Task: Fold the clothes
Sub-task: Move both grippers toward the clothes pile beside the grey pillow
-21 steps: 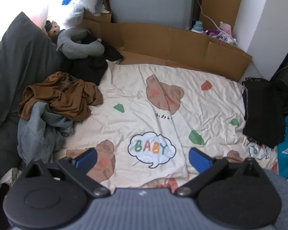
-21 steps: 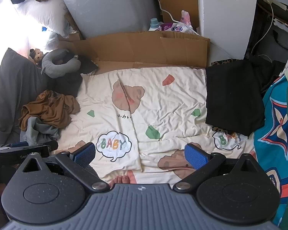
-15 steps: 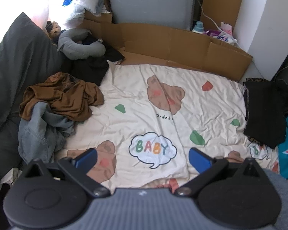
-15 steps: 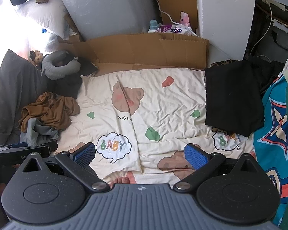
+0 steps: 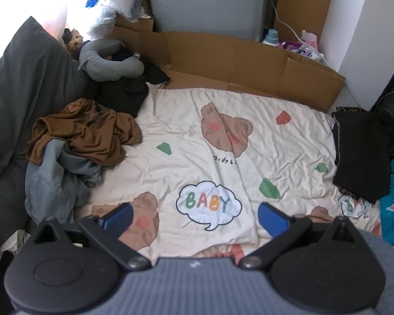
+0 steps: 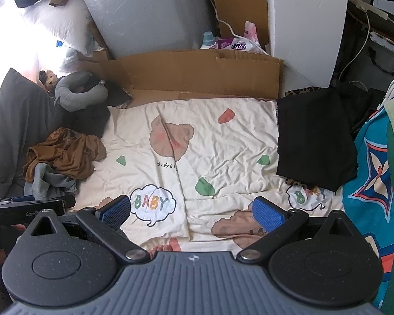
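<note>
- A cream quilt (image 5: 197,162) is lying crumpled and creased across the floor, printed with brown bears, green and red blobs and a "BABY" speech bubble.
- At its left edge a brown top (image 5: 86,134) is slumping in a soft, silky heap over a bunched grey-blue garment (image 5: 52,181) — both unfolded.
- A black garment (image 6: 312,144) is lying flat, roughly rectangular, overlapping the quilt's right edge.
- Flattened cardboard (image 5: 236,60) is standing stiffly along the quilt's far side; a grey neck pillow (image 5: 110,60) is curling in the far left corner.
- The left gripper (image 5: 194,216) is hovering above the quilt's near edge, blue pads spread wide, gripping nothing.
- The right gripper (image 6: 191,211) is hovering likewise — its ribbed blue pads are gaping wide and touching no cloth.
- Only the right view is showing the left gripper from outside, low at its left edge, along with bare toes (image 6: 162,248) peeking at the quilt's near edge.
- Only the right view is showing the teal patterned cloth (image 6: 370,173) at full width beside the black garment.
</note>
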A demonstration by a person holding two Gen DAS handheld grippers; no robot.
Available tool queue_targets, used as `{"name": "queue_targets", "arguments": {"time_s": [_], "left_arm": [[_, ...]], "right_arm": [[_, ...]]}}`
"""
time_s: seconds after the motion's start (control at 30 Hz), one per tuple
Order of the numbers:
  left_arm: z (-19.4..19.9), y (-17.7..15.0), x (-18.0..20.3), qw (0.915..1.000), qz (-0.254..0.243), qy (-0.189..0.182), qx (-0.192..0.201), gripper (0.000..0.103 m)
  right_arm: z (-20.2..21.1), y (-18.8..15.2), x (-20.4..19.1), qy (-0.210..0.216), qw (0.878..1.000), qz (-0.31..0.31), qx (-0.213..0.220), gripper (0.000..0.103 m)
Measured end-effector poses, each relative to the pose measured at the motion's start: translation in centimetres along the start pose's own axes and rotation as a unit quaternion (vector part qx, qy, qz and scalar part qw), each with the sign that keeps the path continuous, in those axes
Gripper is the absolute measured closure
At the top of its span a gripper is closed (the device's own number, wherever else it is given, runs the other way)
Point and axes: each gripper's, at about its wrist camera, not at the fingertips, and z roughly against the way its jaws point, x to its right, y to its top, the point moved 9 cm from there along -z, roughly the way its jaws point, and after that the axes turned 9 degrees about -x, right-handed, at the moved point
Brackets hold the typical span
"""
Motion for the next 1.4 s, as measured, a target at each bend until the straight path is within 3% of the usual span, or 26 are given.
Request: {"name": "queue_targets", "arguments": {"time_s": [1.4], "left_arm": [[6.1, 1.7, -4.5, 0.9978, 0.018, -0.012, 0.063, 0.001]], "right_arm": [[3.2, -0.4, -1.7, -0.013, 0.998, 0.011, 0.059, 0.001]]}}
